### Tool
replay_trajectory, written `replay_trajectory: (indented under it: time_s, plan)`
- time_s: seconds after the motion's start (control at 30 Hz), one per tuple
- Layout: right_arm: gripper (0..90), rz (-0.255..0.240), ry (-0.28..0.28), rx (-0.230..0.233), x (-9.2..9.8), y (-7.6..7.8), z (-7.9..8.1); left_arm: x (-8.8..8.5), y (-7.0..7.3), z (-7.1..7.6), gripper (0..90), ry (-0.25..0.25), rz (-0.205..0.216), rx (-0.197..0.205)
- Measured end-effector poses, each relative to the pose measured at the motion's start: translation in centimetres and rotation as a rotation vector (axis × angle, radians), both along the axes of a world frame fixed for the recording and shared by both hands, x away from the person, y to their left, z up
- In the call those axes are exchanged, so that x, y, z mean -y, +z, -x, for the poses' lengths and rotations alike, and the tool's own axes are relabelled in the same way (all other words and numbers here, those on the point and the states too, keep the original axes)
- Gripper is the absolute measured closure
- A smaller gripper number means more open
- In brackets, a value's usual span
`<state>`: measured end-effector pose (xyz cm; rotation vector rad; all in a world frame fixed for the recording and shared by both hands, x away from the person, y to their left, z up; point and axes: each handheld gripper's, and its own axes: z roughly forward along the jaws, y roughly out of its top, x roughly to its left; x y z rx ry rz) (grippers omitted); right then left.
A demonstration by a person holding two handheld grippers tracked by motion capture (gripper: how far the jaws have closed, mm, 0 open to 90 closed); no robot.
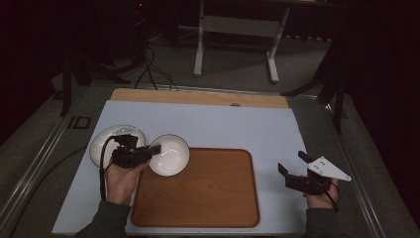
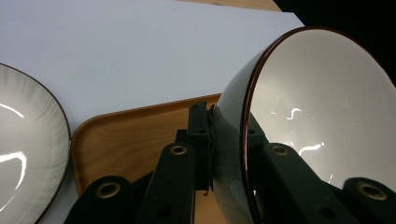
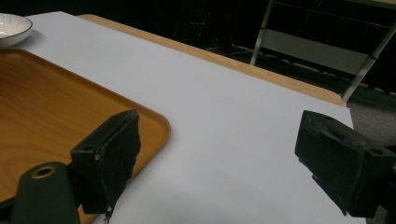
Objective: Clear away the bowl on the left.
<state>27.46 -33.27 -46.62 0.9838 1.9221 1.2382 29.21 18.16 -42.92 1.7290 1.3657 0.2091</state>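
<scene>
Forearms and hands entered from the bottom of the high view, one hand on each gripper. At the left, the left gripper (image 1: 154, 148) had its jaws closed on the near rim of a round white ceramic bowl with a dark rim (image 1: 170, 154), which hung over the far left corner of a rectangular brown wooden tray (image 1: 198, 198); the tray was bare. Just left of the bowl, a white fluted plate with a dark edge (image 1: 101, 140) lay on the pale blue table mat (image 1: 223, 124), also bare. The right gripper (image 1: 293, 166) rested on the mat right of the tray, well apart from the dishes, probably waiting its turn. In the left gripper view, the two black jaws pinched the bowl's wall (image 2: 327, 107), one inside and one outside, tipping it nearly on edge; its glossy inside held nothing. The grip on the rim looked meant for carrying the bowl across onto the tray (image 2: 121, 140). In the right gripper view, the jaws stood wide apart with nothing between them, above the mat (image 3: 224, 121) beside the tray's corner (image 3: 56, 93).
</scene>
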Motion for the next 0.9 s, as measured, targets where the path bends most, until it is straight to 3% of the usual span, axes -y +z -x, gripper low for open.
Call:
replay_trajectory:
  time_s: [0.9]
  plan:
    - [13.7, 0.0, 0.0, 0.006, 0.0, 0.0, 0.0, 2.4, -1.1, -0.2, 81.5, -0.056, -0.031, -0.028]
